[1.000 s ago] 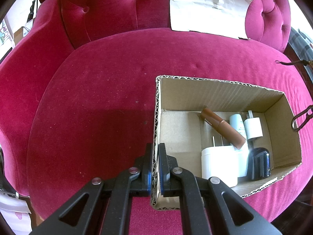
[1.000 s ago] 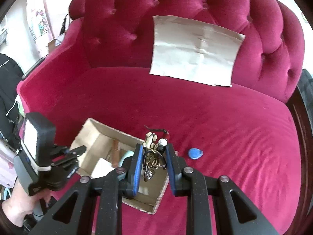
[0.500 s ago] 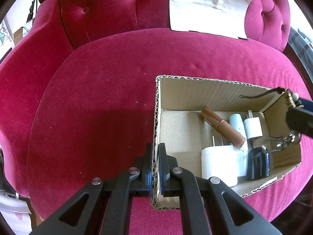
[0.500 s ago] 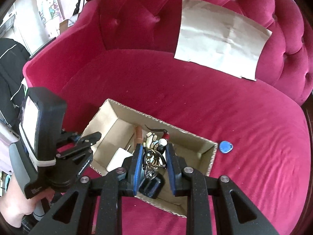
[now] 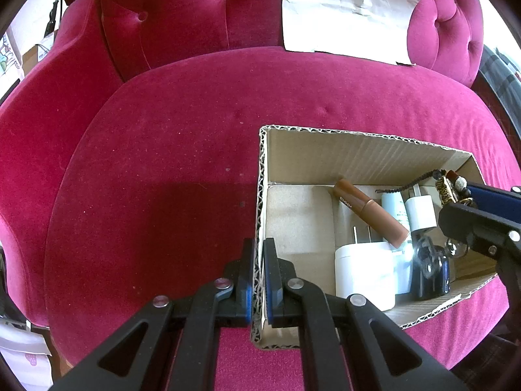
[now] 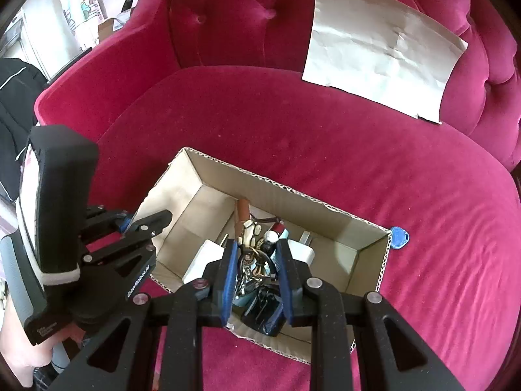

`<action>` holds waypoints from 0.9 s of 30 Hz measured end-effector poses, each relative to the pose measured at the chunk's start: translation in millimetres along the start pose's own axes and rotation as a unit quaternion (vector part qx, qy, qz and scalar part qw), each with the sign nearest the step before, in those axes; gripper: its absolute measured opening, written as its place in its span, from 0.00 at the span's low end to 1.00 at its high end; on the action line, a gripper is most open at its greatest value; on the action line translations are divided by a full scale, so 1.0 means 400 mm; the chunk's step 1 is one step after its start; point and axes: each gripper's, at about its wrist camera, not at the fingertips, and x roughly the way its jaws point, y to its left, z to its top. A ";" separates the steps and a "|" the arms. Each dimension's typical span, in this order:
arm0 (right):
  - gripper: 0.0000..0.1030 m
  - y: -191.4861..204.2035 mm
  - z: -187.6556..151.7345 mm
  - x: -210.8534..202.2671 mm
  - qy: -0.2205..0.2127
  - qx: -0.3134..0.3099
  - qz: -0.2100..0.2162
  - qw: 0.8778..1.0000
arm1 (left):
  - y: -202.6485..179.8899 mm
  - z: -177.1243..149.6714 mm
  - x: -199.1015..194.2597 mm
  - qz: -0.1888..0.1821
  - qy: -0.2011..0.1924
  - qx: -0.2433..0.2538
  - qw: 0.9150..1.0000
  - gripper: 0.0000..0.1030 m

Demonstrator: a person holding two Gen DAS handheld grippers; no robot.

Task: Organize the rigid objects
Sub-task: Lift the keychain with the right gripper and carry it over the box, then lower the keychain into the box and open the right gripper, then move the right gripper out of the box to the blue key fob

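Note:
An open cardboard box [image 5: 358, 150] sits on the red velvet sofa seat. My left gripper [image 5: 257, 260] is shut on the box's left wall, also seen as the left gripper [image 6: 130, 224] in the right wrist view. My right gripper [image 6: 255, 260] is shut on a bunch of keys [image 6: 252, 254] with beaded charms and hangs low over the box's right end. In the left wrist view the right gripper [image 5: 469, 205] and the keys [image 5: 447, 185] enter from the right. Inside lie a brown tube [image 5: 368, 213], a white charger [image 5: 364, 270], a small white plug [image 5: 421, 215] and a black key fob [image 5: 429, 270].
A blue tag [image 6: 399, 238] lies on the seat just outside the box's far right corner. A creased sheet of paper [image 6: 381, 68] leans on the tufted backrest. A person's hand [image 6: 16, 342] holds the left gripper's handle. Bare cushion stretches left of the box and behind it.
My right gripper has come down and over the box with the keys, from above its rim to down at its right end. The left gripper has kept its hold on the wall.

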 end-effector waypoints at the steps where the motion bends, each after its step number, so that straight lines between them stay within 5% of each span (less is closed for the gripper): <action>1: 0.24 0.000 0.000 0.001 0.000 0.001 0.000 1.000 | -0.002 0.000 0.000 0.000 0.000 -0.001 1.000 0.05; 6: 0.27 0.004 0.004 0.006 0.003 -0.004 -0.001 1.000 | -0.005 -0.002 0.000 0.000 0.000 -0.001 1.000 0.05; 10: 0.66 0.008 0.002 -0.003 -0.010 -0.010 -0.003 1.000 | -0.003 -0.003 -0.003 0.000 0.000 -0.001 1.000 0.05; 14: 0.82 0.001 0.003 0.003 -0.009 -0.006 -0.014 1.000 | -0.001 -0.003 -0.002 0.000 0.000 -0.001 1.000 0.05; 16: 1.00 -0.006 0.002 0.007 -0.007 -0.003 -0.017 1.000 | -0.001 -0.003 -0.001 0.000 0.001 -0.001 1.000 0.05; 27: 1.00 -0.044 0.012 -0.012 -0.024 0.010 -0.025 0.999 | 0.007 0.000 -0.001 0.000 0.001 -0.001 1.000 0.05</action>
